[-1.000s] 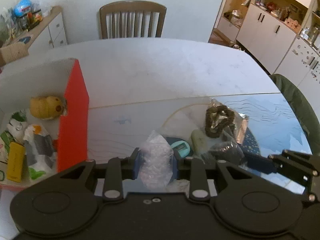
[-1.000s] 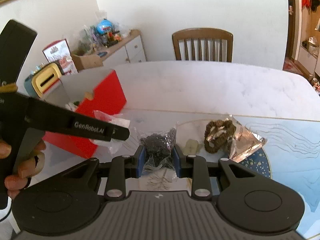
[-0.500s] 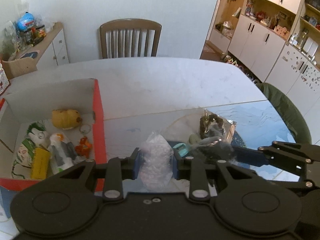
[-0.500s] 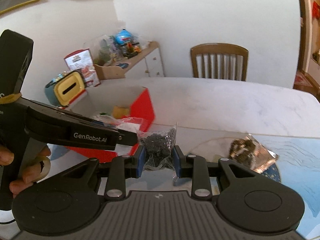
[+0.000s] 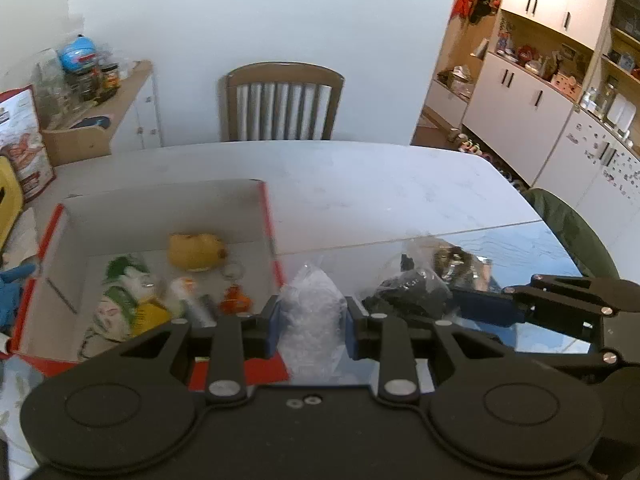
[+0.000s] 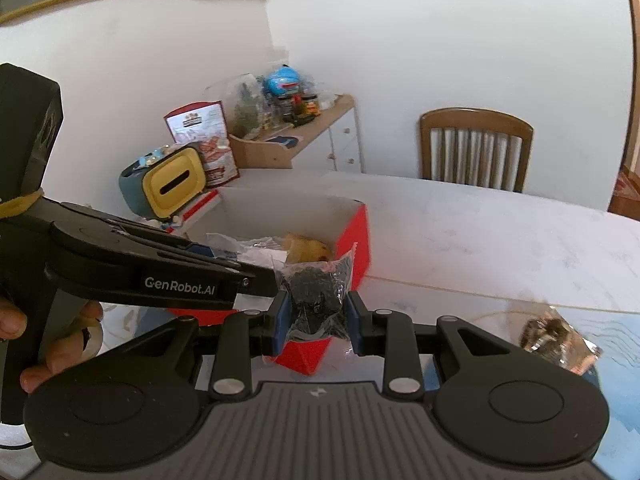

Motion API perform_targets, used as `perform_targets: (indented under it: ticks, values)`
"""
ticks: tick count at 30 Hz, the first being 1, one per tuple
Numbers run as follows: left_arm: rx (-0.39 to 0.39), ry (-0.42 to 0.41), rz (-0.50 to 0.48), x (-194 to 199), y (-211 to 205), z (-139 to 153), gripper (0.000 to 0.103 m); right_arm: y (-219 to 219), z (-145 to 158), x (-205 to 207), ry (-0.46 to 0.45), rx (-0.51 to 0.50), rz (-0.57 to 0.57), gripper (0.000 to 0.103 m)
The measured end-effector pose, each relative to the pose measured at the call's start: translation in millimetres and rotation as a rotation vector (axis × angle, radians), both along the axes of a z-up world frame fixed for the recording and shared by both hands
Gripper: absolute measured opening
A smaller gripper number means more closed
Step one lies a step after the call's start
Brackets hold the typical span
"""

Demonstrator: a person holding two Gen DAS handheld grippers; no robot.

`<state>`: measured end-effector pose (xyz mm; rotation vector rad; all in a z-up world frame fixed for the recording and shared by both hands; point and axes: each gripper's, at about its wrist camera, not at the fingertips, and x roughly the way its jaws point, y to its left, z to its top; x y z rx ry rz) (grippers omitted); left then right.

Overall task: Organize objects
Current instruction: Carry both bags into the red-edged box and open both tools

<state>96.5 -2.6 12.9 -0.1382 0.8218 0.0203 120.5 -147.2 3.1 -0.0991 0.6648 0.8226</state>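
Box floor (image 5: pixel 132 248) partly hidden behind clamped clear bag (image 5: pixel 310 312).

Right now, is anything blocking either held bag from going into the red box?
Nothing visible: the box is open-topped. The left tool with its clear bag sits between the right tool's dark bag and the opening.

The red box (image 5: pixel 272 236) is blurred along its right wall, its near corner hidden behind the left gripper (image 5: pixel 312 326)
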Motion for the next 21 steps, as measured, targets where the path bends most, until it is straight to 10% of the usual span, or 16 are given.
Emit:
perform_targets:
  ticks: [21]
  values:
    - [-0.006,0.036,0.145,2.9,130.8,-14.1,0.029,92.0,-13.6,12.2,-0.014,-0.098,0.021,0.029]
